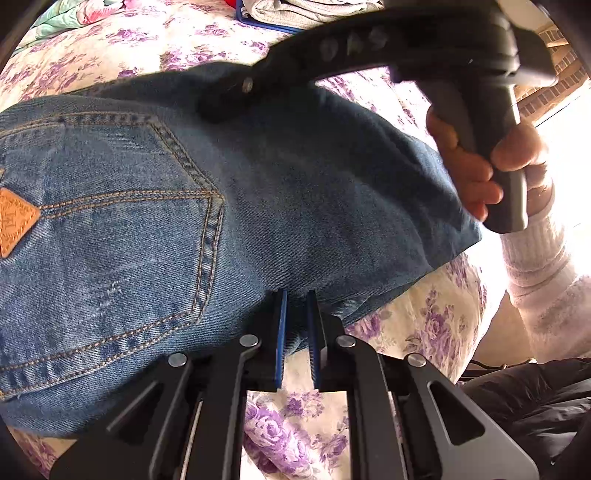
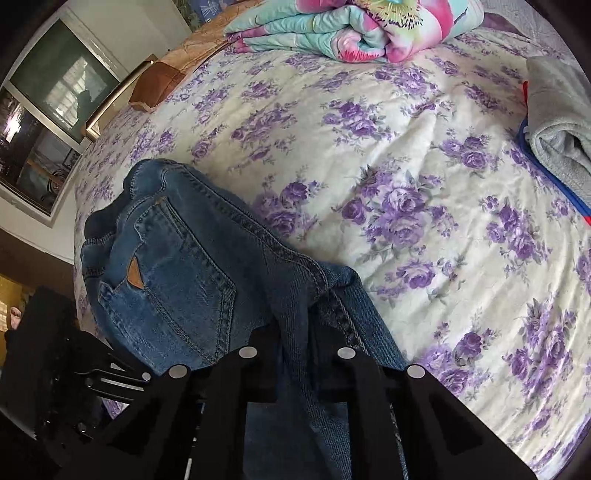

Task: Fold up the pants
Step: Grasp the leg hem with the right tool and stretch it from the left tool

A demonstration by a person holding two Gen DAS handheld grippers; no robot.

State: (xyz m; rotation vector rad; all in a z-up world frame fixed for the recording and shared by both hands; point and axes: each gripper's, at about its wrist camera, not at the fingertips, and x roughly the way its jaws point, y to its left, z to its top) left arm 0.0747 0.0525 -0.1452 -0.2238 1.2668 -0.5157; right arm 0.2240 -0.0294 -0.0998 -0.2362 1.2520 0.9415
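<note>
A pair of blue denim pants (image 1: 155, 221) is seen lying on a bed covered by a cream sheet printed with purple flowers (image 2: 388, 155). In the left wrist view, a back pocket with tan stitching (image 1: 122, 236) and an orange leather patch (image 1: 14, 219) are shown at the left, seat side up. At the lower middle of that view, the left gripper (image 1: 297, 332) is seen with its blue-padded fingers (image 1: 281, 332) drawn close together and clamped on the near edge of the denim. Further right and above, the right gripper (image 1: 236, 92) is seen reaching down onto the far edge of the pants, its handle gripped by a hand (image 1: 476, 166) in a white knitted sleeve (image 1: 535, 254).

In the right wrist view, a window (image 2: 55, 122) is seen at the far left, beyond the edge of the bed. The pants are shown bunched at the lower left of the bed, the pocket facing up, with a fold of denim drawn up between the dark fingers (image 2: 258, 350) of the right gripper, which are closed on it. A folded quilt in turquoise and pink (image 2: 351, 29) is seen at the head of the bed, and at the right edge a folded grey garment (image 2: 561, 122) is seen resting on a blue-edged item.
</note>
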